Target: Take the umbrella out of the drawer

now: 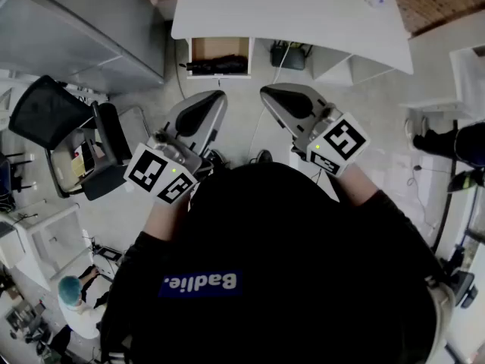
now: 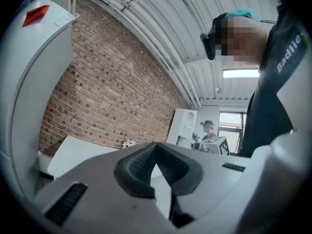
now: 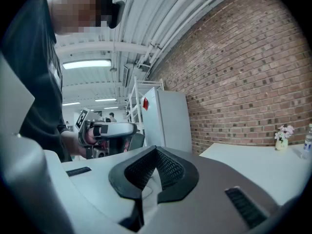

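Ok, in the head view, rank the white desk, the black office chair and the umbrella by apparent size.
1. white desk, by far the largest.
2. black office chair.
3. umbrella, a slim dark bundle in the open drawer.
Nearness to the camera may flatter the chair.

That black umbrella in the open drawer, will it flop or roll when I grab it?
The umbrella looks folded into a compact bundle, so it is probably stiff along its core with soft fabric outside. Its rounded shape may roll, though the drawer walls should check that.
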The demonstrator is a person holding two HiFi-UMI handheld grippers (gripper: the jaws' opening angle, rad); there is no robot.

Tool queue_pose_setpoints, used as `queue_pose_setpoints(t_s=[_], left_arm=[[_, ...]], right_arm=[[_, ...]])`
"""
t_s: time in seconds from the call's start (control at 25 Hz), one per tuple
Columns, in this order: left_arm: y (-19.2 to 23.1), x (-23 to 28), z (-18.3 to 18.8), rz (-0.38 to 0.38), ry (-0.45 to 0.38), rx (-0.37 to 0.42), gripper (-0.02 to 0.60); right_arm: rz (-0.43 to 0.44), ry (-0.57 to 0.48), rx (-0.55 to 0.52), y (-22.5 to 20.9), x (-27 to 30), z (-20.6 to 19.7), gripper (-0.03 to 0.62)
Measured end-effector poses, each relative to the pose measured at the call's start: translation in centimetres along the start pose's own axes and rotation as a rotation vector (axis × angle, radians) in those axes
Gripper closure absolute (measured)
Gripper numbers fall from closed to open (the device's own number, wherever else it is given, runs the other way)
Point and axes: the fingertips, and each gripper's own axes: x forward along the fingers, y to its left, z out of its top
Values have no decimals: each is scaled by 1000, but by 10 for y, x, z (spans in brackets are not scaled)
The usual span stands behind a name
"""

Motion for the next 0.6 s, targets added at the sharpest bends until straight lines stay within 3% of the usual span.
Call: queue_pose_setpoints(t_s=[0.6], left_arm=[[32, -26, 12, -18, -7, -18, 580]], right_arm=[[-13, 21, -23, 14, 41, 3, 566]])
